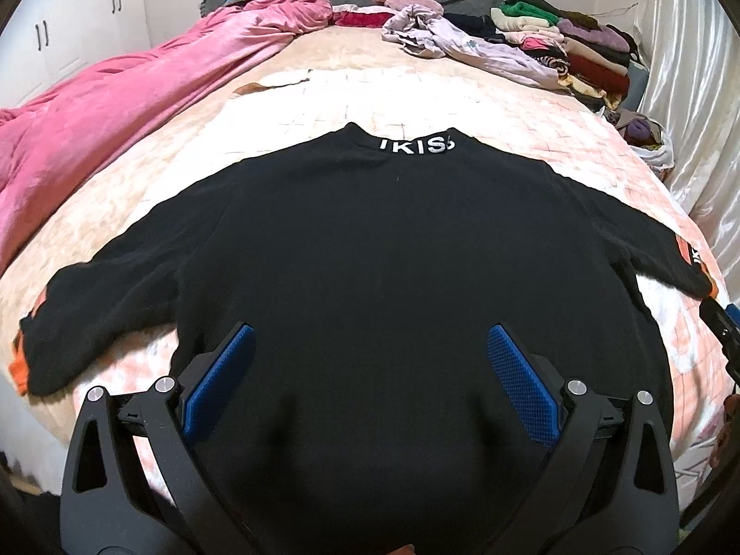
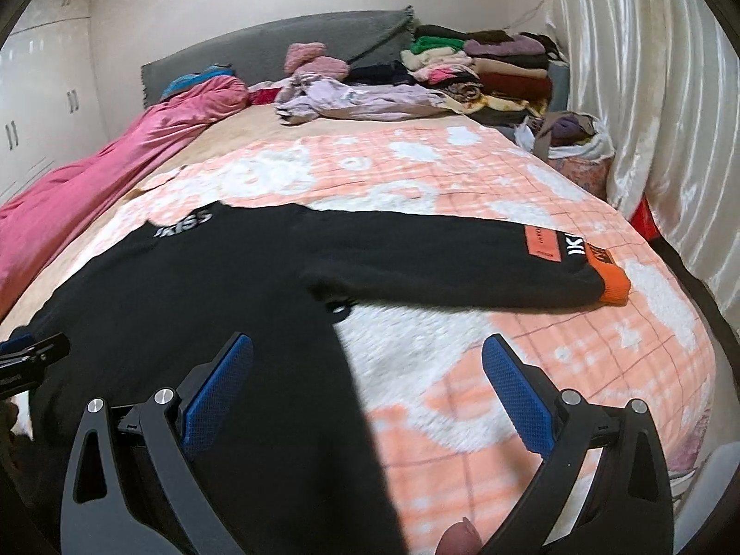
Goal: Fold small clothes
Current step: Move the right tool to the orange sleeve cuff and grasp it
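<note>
Black sweater [image 1: 370, 254] flat on bed [image 2: 462, 175]; L gripper [image 1: 370, 360] & R gripper [image 2: 367, 370] fingers wide apart, seemingly holding nothing.

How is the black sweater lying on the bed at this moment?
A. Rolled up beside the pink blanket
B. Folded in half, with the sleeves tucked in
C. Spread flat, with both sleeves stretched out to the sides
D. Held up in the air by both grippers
C: the black sweater lies flat on the bed with each sleeve out sideways, and the left gripper and right gripper are open, holding nothing.
</note>
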`<state>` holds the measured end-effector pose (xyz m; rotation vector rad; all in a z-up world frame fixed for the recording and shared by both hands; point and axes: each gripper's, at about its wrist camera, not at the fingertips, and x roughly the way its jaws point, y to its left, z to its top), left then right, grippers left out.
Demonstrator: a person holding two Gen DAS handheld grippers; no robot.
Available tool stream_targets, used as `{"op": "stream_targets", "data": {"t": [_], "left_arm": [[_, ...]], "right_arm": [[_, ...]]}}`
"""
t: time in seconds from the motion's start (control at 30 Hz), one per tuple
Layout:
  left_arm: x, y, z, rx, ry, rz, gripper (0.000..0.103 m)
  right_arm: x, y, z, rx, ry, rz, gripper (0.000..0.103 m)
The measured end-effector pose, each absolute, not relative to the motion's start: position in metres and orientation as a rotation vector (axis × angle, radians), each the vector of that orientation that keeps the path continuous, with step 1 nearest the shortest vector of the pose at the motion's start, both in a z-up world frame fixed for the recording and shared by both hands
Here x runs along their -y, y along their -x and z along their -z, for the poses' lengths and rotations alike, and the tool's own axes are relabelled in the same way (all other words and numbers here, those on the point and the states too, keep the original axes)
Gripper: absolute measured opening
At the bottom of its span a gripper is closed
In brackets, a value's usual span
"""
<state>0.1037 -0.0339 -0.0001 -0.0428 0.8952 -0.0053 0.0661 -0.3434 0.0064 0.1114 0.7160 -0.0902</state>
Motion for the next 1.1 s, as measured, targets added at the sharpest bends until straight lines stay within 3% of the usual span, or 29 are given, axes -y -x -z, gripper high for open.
{"op": "stream_targets", "data": {"t": [0.67, 1.1], "left_arm": [[0.034, -0.200, 0.007, -0.931, 0.038, 0.019, 0.094], [0.037, -0.243, 0.033, -0.940, -0.018, 0.009, 0.094]], "right_arm": [[0.506, -0.128, 0.014, -0.782, -0.261, 0.456, 0.099], [0.584, -0.152, 0.057, -0.876, -0.435, 0.551, 0.098]]}}
